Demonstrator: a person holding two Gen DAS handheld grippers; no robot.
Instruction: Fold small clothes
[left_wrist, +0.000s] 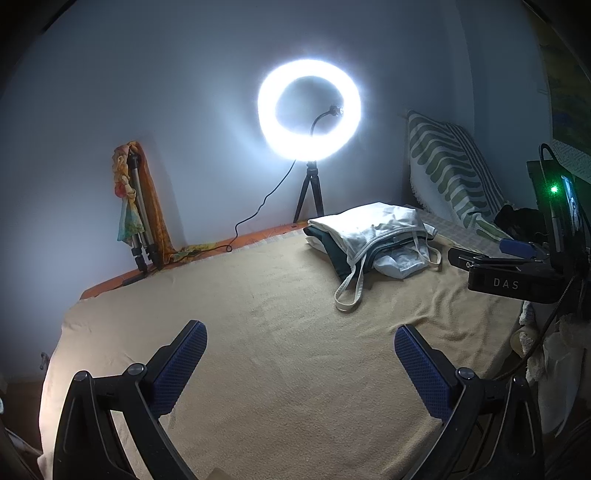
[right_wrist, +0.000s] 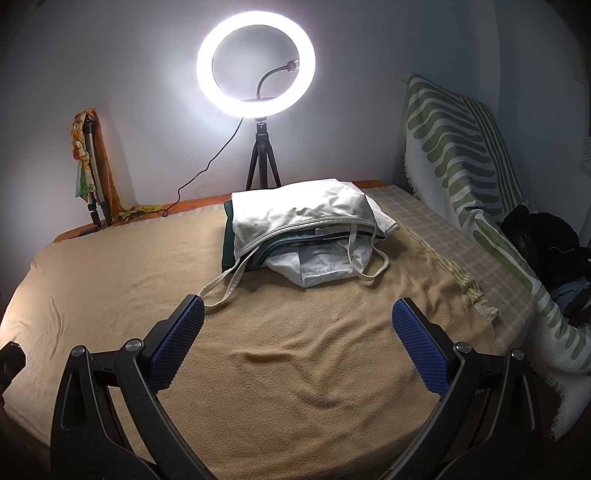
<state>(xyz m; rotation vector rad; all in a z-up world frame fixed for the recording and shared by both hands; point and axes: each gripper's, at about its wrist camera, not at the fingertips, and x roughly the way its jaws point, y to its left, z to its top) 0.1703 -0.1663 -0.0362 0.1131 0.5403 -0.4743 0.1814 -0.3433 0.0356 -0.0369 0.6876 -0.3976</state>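
Two sets of tongs, left (left_wrist: 301, 345) and right (right_wrist: 298, 319), gape empty over nubby tan terry blanket (right_wrist: 295, 369), one rumpled white-and-green clothes stack (right_wrist: 303, 229) beyond.

Lit ring light (right_wrist: 256, 61) behind tan blanket (right_wrist: 295, 369); striped cushion (right_wrist: 465, 155) right.

Both hand-held grippers (left_wrist: 300, 341) (right_wrist: 297, 314) wide apart, empty.
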